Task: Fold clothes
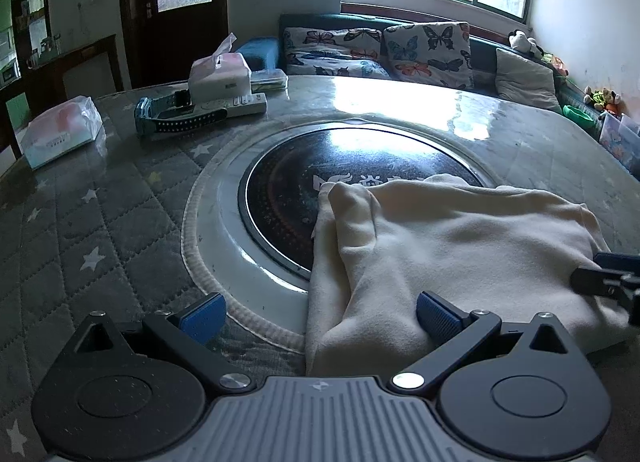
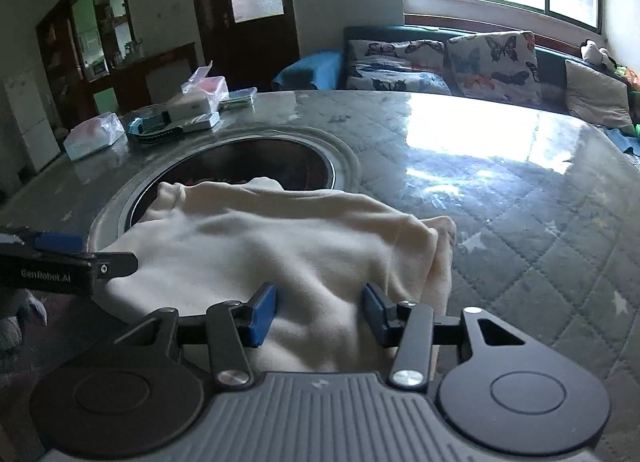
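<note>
Grippers (image 1: 318,312) (image 2: 320,312) angled down w/ jaws apart over cream garment (image 2: 280,238).

my left cam: low, close, angled down at table (image 1: 120,198) | my right cam: same | both catch cloth (image 1: 460,238), sofa (image 1: 376,46)

My left gripper (image 1: 318,316) tips downward, its jaws spread wide, blue pads standing well apart at seven and five o'clock. My right gripper (image 2: 320,312) tilts down likewise, jaws partway apart. Each gripper shows at the other's side, at three and nine o'clock.
</note>
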The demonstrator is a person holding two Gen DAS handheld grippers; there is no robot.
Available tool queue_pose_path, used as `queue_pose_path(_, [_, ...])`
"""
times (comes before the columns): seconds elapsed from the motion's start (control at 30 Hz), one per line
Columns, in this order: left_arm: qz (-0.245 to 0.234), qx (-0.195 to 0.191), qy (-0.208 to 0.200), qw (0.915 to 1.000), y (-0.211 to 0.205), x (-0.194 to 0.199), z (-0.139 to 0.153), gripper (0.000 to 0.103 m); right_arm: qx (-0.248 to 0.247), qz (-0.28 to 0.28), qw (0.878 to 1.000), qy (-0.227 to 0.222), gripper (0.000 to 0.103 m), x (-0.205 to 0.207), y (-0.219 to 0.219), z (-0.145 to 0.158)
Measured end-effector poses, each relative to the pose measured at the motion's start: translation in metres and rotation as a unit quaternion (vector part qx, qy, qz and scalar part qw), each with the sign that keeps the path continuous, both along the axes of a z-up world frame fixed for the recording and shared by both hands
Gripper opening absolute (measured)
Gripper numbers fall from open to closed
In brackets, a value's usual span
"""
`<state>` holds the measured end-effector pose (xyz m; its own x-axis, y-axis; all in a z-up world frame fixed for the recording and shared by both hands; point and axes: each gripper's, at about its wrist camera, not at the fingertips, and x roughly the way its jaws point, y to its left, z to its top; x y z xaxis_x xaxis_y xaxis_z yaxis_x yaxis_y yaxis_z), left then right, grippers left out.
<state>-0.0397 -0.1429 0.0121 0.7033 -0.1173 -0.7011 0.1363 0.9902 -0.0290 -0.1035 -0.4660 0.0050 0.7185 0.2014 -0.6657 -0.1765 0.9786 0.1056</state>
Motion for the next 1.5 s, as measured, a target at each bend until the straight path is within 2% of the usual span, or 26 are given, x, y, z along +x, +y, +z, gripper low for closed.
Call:
queue_pose_path(0.2, [-0.002,-0.005,0.003,1.0000,0.001,0.002,-0.001,0.103,-0.003,-0.012,1.000,-0.012,0.045,0.015,-0.001,0.009])
queue_pose_path(0.4, [-0.004,-0.008,0.006,0.9999,0.003,0.003,-0.001,0.103,-0.029,-0.019,0.999,-0.001,0.045,0.038,0.000,-0.003])
queue_pose_path(0.67, [-0.006,-0.008,0.006,0.9999,0.003,0.003,-0.002,0.103,-0.062,-0.016,0.998,0.001,0.045,0.048,0.004,-0.007])
queue_pose_path(0.97, [-0.007,-0.009,0.007,0.9999,0.003,0.003,-0.002,0.103,-0.071,-0.017,0.997,0.002,0.046,0.059,0.005,-0.008])
queue_pose_path(1.2, [-0.007,-0.009,0.008,0.9999,0.003,0.002,-0.001,0.103,-0.059,-0.018,0.998,-0.008,0.046,0.055,0.005,0.001])
queue_pose_path(1.5, [-0.007,-0.009,0.008,0.9999,0.003,0.003,-0.002,0.103,-0.054,0.019,0.998,-0.009,0.046,0.053,0.028,0.001])
